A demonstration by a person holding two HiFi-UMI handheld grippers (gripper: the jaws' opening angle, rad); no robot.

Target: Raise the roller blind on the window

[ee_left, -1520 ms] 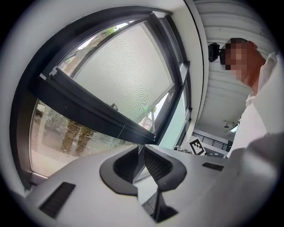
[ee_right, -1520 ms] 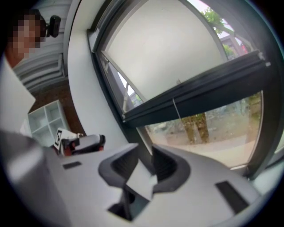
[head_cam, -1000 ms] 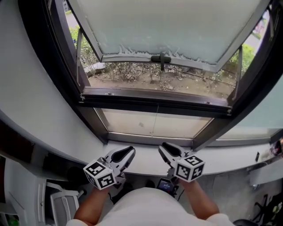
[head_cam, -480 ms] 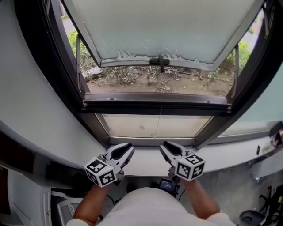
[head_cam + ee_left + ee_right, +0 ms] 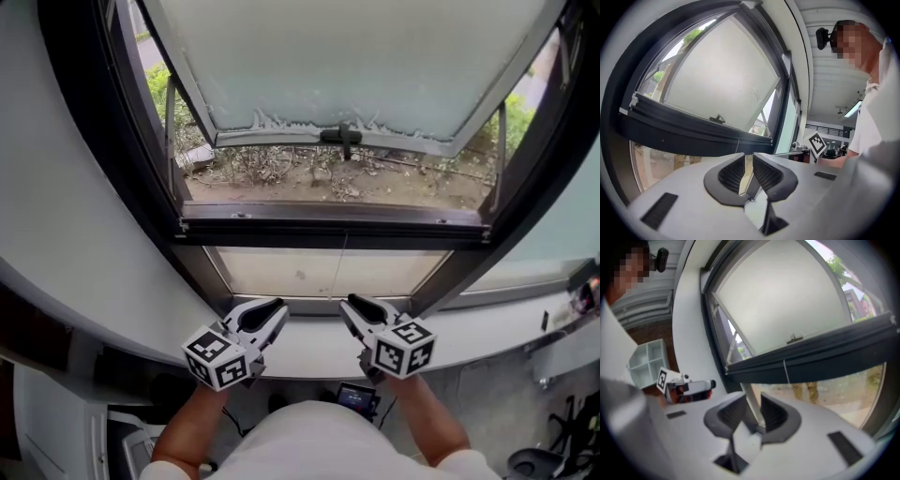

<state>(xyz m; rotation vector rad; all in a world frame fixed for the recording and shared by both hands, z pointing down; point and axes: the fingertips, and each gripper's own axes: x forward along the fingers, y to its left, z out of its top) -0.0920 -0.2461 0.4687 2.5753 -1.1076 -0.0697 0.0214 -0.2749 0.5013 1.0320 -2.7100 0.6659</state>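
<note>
Both grippers have eased toward the window since a second ago, and their tips now lie over the far edge of the white sill [image 5: 309, 342]. The left gripper [image 5: 279, 309] has just been opening its jaws. They stand a narrow gap apart with nothing between them. The right gripper [image 5: 349, 302] has its jaws spread wider and is also empty.

A white wall [image 5: 84, 216] flanks the left gripper, and a dark window frame [image 5: 103, 122] rises ahead of both. Its frosted sash [image 5: 356, 66] is tilted outward over dry ground [image 5: 375, 183].

Ahead of and above both tools, a dark rail [image 5: 328, 230] runs level from side to side, crosswise to the way they point. A thin pull cord [image 5: 344, 258] hangs straight down from its middle, ahead of the gap between the grippers. I cannot tell whether the pale sheet [image 5: 281, 272] under the rail is blind cloth or glass.
</note>
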